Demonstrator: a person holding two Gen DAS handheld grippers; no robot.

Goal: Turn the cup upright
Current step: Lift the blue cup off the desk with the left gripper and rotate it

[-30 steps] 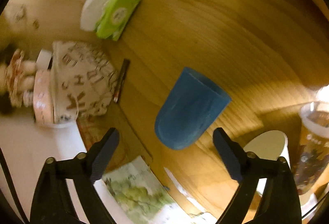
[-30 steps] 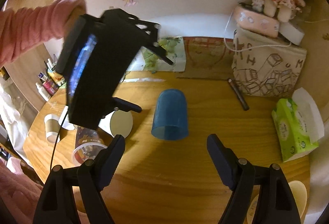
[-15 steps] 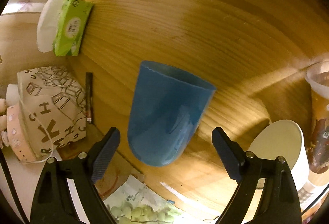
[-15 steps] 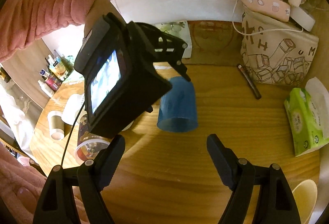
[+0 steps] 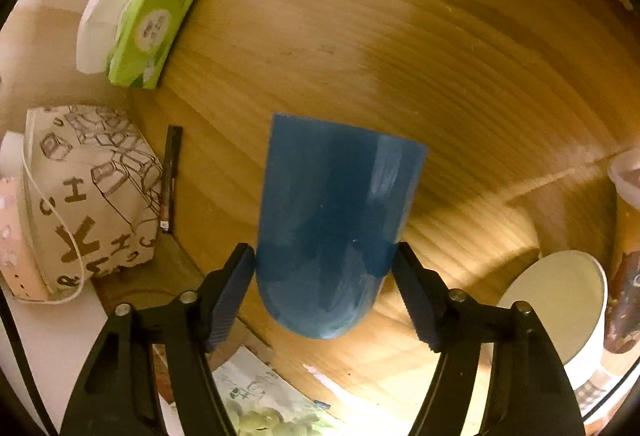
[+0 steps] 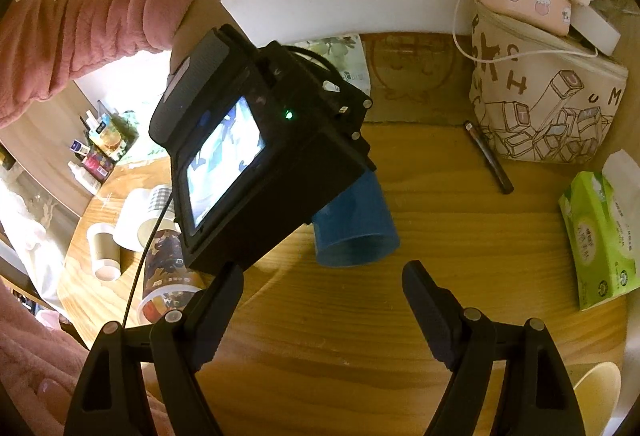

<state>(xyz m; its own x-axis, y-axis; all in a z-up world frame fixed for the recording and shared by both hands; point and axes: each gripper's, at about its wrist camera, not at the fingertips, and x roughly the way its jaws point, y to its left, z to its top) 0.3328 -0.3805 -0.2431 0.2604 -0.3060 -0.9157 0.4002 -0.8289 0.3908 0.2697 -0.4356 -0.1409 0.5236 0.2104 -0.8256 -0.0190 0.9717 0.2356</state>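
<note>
A blue cup (image 5: pixel 332 220) stands upside down on the wooden table (image 5: pixel 440 35), its rounded closed base towards the left camera. My left gripper (image 5: pixel 324 284) has a pad against each side of the cup near its base and is shut on it. In the right wrist view the cup (image 6: pixel 356 224) shows with its rim tipped a little towards the camera, its upper part hidden behind the left gripper's black body (image 6: pixel 256 171). My right gripper (image 6: pixel 320 308) is open and empty, in front of the cup and apart from it.
A green tissue pack (image 6: pixel 600 236), a dark pen (image 6: pixel 488 155) and a printed bag (image 6: pixel 548 107) lie at the right of the right wrist view. Paper cups (image 6: pixel 104 252) and a printed cup (image 6: pixel 168 276) stand at the left. A white cup (image 5: pixel 560 308) stands near the blue cup.
My left gripper has come in around the blue cup and closed on its sides near the base. The cup now looks slightly tipped. The right gripper has stayed open in place.
</note>
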